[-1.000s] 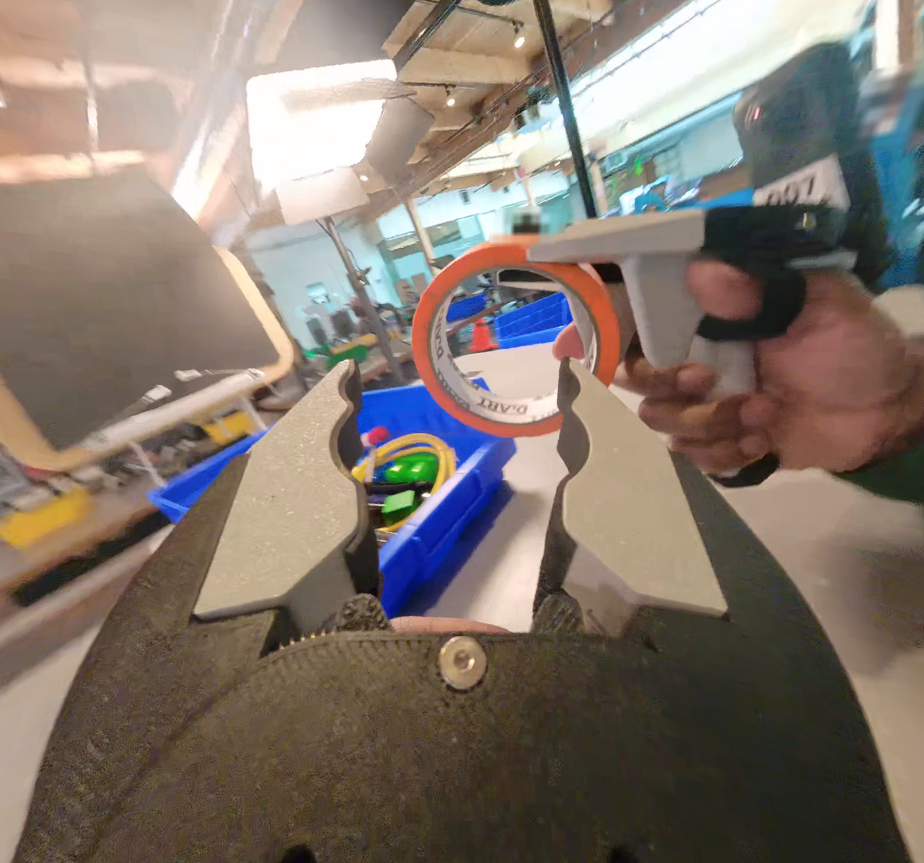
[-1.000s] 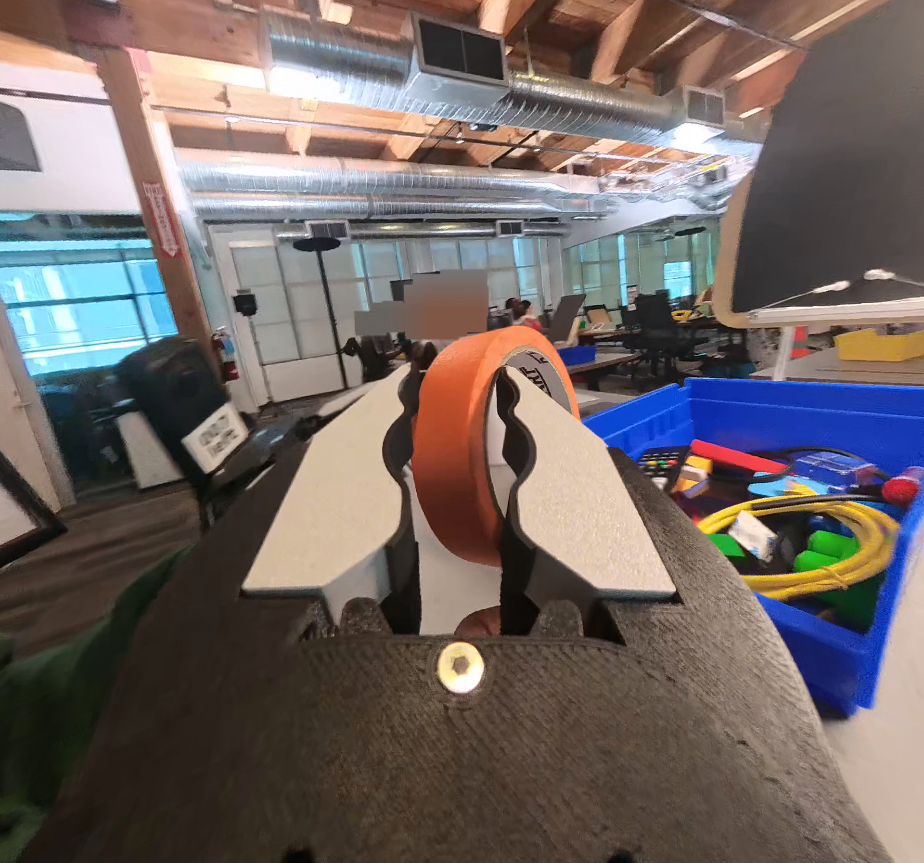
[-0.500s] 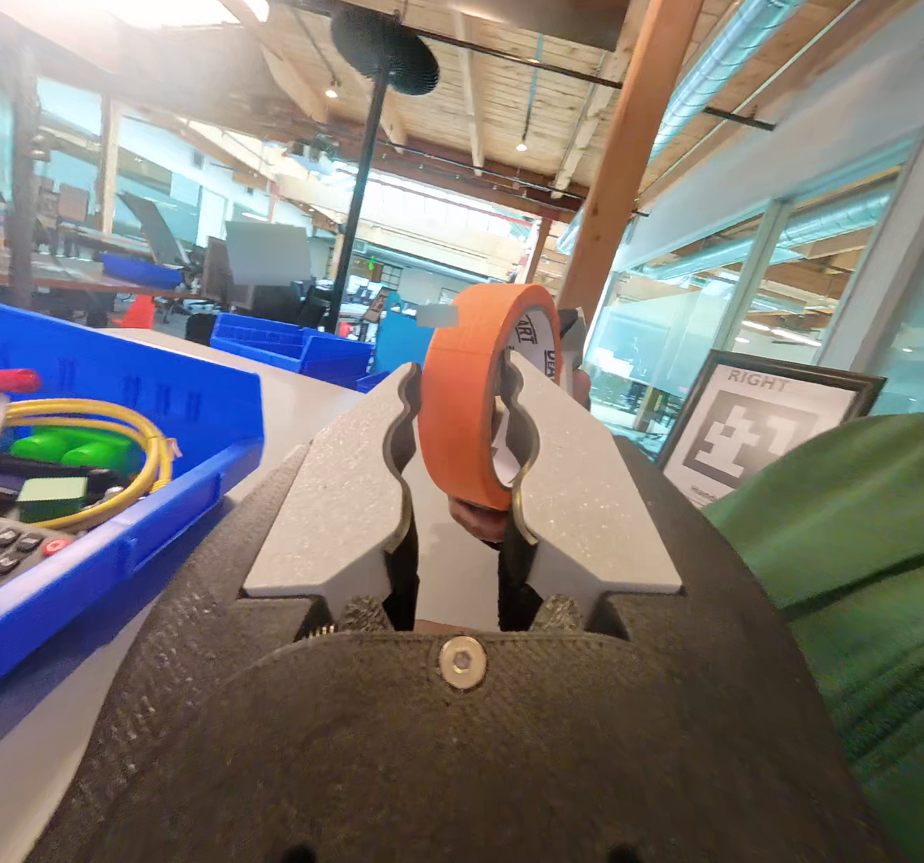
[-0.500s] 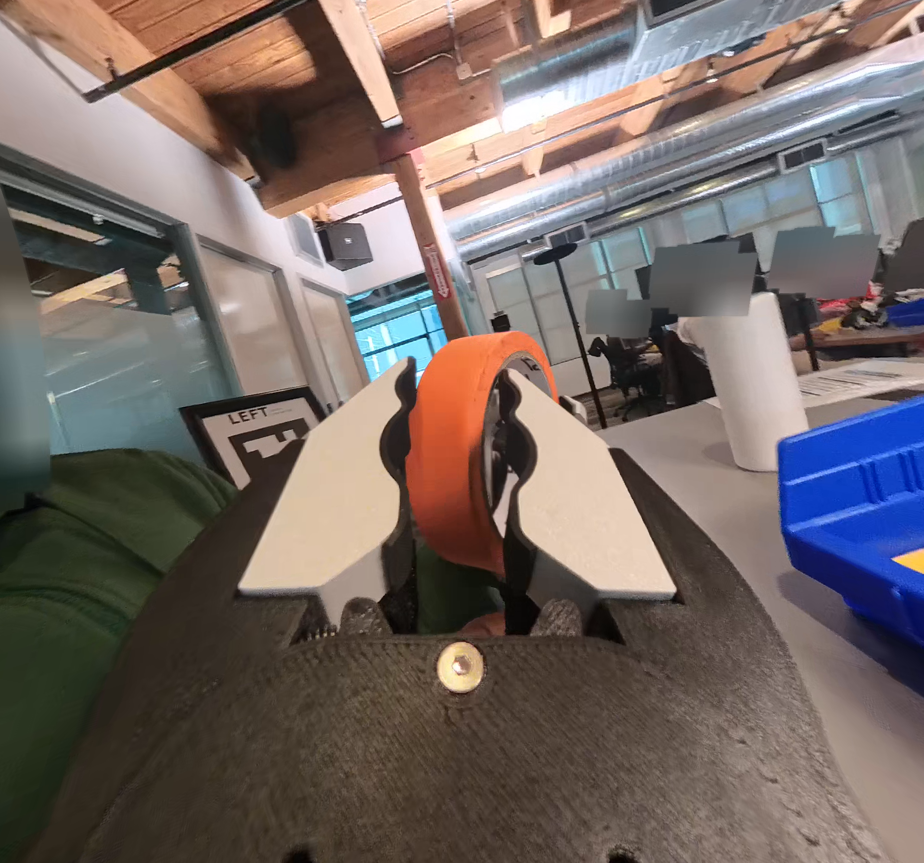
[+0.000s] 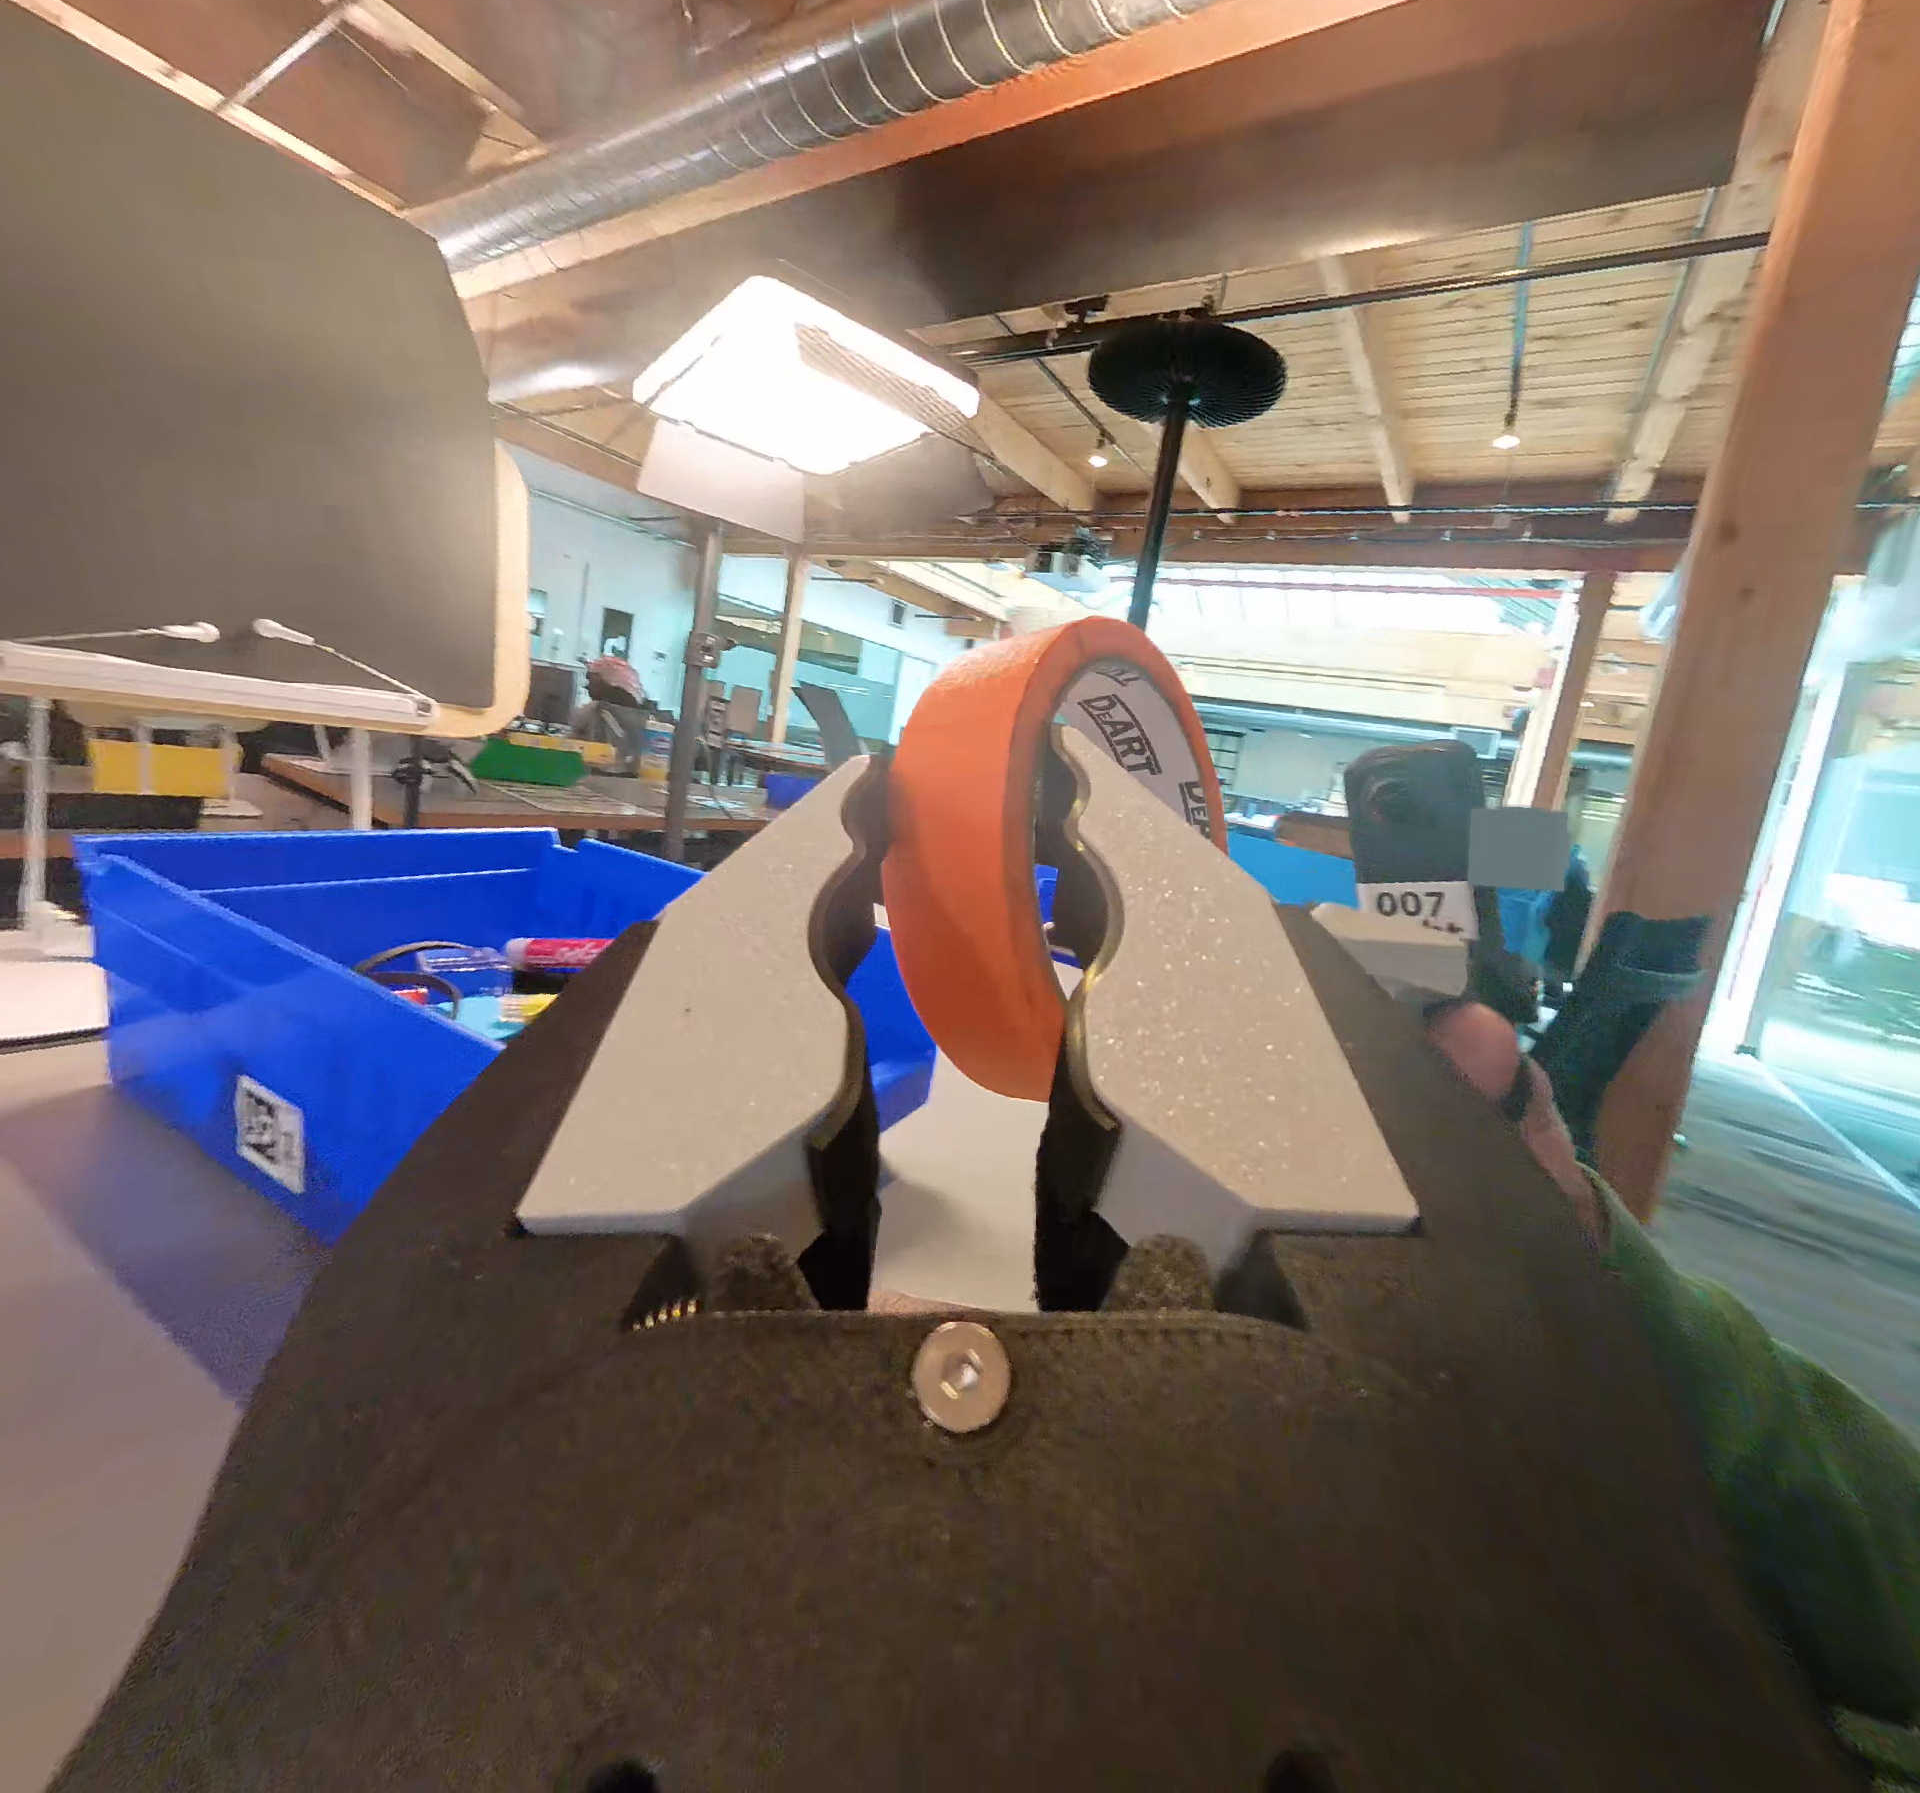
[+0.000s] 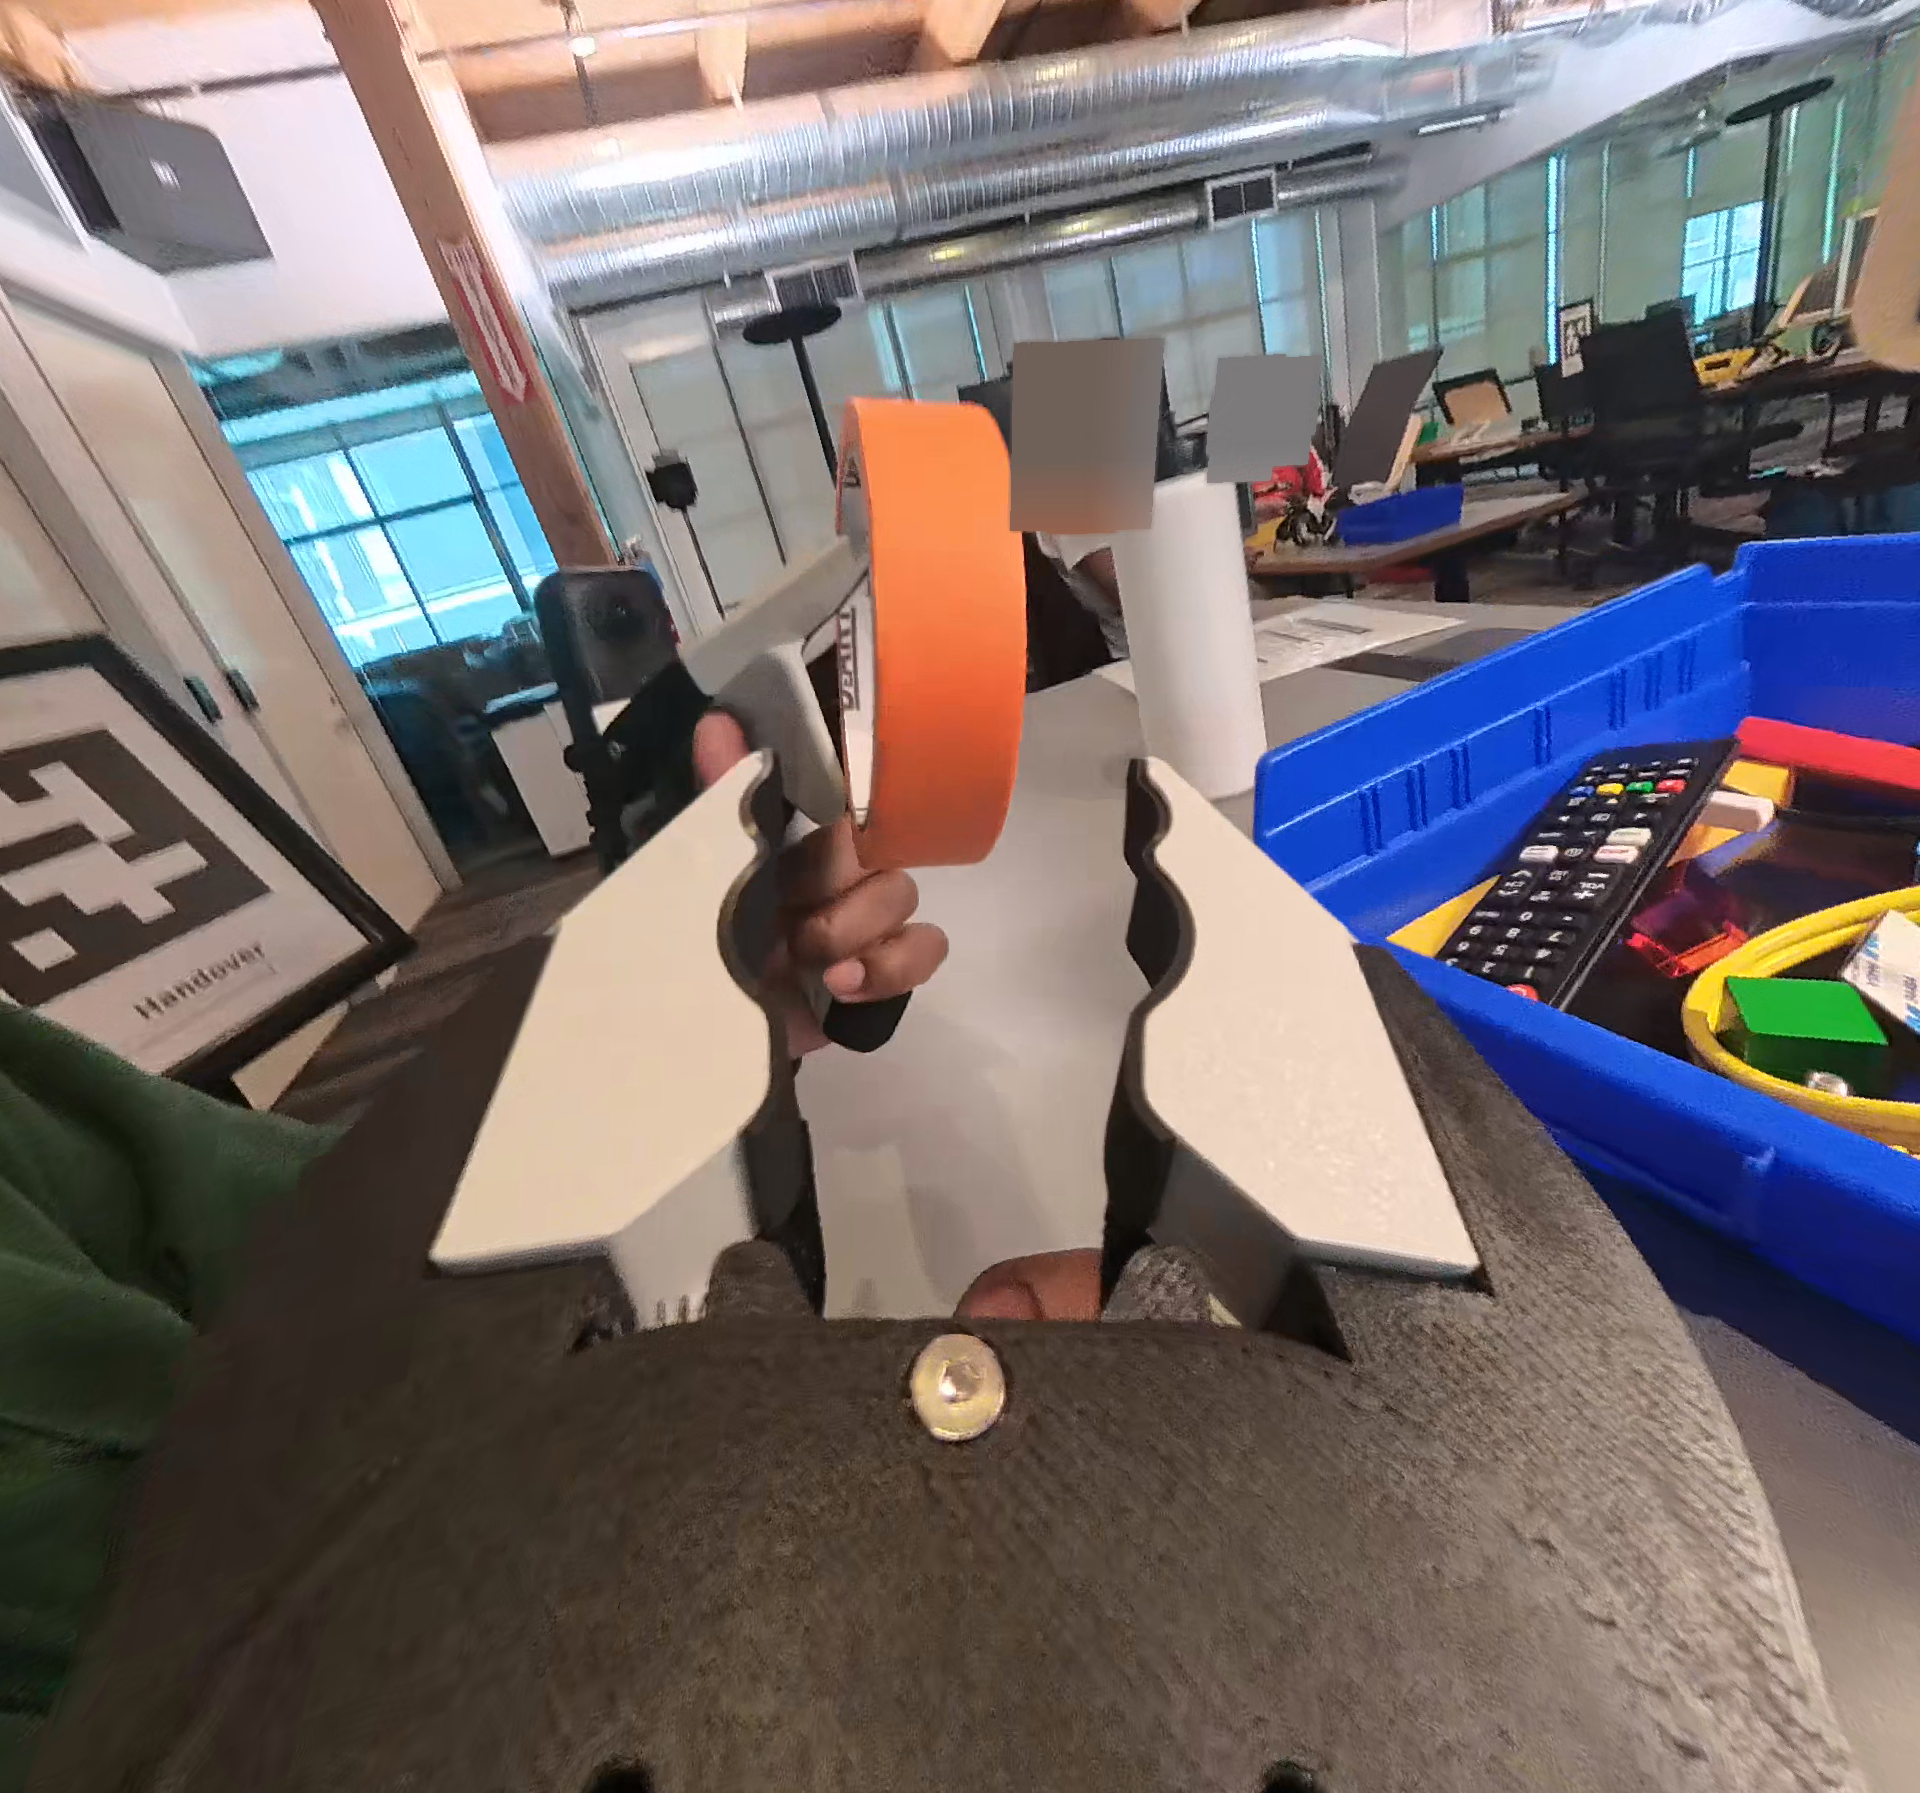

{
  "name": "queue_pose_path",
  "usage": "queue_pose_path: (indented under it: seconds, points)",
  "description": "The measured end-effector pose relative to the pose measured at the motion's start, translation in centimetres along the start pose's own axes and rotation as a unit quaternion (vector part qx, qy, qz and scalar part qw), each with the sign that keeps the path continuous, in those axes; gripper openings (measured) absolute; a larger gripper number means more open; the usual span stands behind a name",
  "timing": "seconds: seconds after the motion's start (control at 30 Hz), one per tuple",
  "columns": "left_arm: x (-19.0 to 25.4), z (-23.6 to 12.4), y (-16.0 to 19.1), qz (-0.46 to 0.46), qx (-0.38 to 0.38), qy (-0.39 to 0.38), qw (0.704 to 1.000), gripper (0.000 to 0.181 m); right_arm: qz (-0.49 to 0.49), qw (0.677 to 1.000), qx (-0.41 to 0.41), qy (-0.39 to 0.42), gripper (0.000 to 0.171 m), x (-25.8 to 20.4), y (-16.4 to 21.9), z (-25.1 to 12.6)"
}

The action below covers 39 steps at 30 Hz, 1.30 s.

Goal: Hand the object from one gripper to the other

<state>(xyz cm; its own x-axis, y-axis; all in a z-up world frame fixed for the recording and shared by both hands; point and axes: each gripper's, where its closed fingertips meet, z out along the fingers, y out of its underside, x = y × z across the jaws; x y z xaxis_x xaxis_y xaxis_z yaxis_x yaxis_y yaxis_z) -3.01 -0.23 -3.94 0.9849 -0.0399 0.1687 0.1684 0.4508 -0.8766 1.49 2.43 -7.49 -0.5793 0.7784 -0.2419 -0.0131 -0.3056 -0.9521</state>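
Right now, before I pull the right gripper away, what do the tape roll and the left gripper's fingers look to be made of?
Orange tape roll: matte, faintly crinkled outer wrap, like paper masking tape, on a white printed core, probably cardboard. Left gripper, shut on it: its fingers are light grey with a grainy, speckled matte face, likely printed plastic; their dark wavy inner edges may be rubber, I cannot confirm. Right gripper stands open.

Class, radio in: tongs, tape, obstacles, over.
Left tongs shut on tape. Right tongs open, clear of it. Nothing in the way.
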Motion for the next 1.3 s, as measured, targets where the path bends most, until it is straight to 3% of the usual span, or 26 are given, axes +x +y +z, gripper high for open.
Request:
queue_pose_path:
  seconds: [0.03, 0.1, 0.23, 0.27, 0.33, 0.43, 0.5, 0.57, 0.73, 0.87, 1.03, 1.1, 1.2, 1.3]
  points:
    - [0.3, 0.1, 0.1, -0.007, 0.000, 0.009, 1.000, 0.027, -0.007, 1.000, -0.002, -0.005, 0.059, -0.2, 0.1, 0.0]
    - [0.9, 0.2, 0.4, -0.036, -0.007, 0.038, 0.999, 0.029, -0.026, 0.999, 0.006, -0.017, 0.028, -0.9, -0.1, -0.1]
    - [0.1, 0.4, 0.8, -0.147, -0.005, 0.052, 0.988, 0.049, -0.126, 0.990, 0.025, 0.059, 0.027, 0.3, -1.1, -0.5]
    - [-0.4, 0.4, 0.6, -0.168, 0.003, 0.043, 0.985, 0.063, -0.178, 0.978, 0.021, 0.103, 0.027, 1.0, -1.3, -0.7]
    - [-1.6, 0.1, 0.2, -0.189, 0.017, 0.022, 0.982, 0.071, -0.311, 0.930, -0.003, 0.196, 0.027, 2.4, -1.4, -0.9]
    - [-2.1, 0.1, 0.9, -0.192, -0.004, 0.005, 0.981, 0.070, -0.530, 0.790, -0.075, 0.300, 0.027, 3.9, -0.4, -0.8]
    - [-2.4, 0.6, 3.0, -0.195, -0.056, -0.013, 0.979, 0.070, -0.616, 0.713, -0.117, 0.314, 0.027, 4.0, 0.7, -0.2]
    - [-2.1, 0.9, 4.5, -0.217, -0.095, -0.008, 0.971, 0.070, -0.656, 0.679, -0.130, 0.303, 0.027, 3.4, 1.4, 0.5]
    - [-1.6, 0.9, 7.9, -0.306, -0.171, 0.007, 0.937, 0.071, -0.678, 0.667, -0.115, 0.286, 0.027, 2.4, 1.5, 0.8]
    - [-1.2, 0.9, 8.9, -0.375, -0.186, 0.023, 0.908, 0.076, -0.721, 0.641, -0.107, 0.240, 0.027, 0.8, 2.6, 1.5]
    - [-1.3, 0.6, 10.0, -0.387, -0.210, 0.012, 0.898, 0.074, -0.761, 0.609, -0.127, 0.184, 0.027, -0.3, 5.0, 2.5]
    - [-0.9, 0.6, 10.1, -0.381, -0.215, 0.022, 0.899, 0.056, -0.758, 0.616, -0.129, 0.173, 0.027, -0.4, 5.4, 2.5]
    - [-1.0, 0.5, 9.3, -0.360, -0.197, 0.026, 0.911, 0.048, -0.739, 0.640, -0.121, 0.169, 0.028, -0.6, 5.4, 2.5]
    - [-2.1, 0.5, 7.2, -0.335, -0.137, 0.015, 0.932, 0.027, -0.670, 0.724, -0.080, 0.144, 0.032, -2.0, 4.5, 2.3]
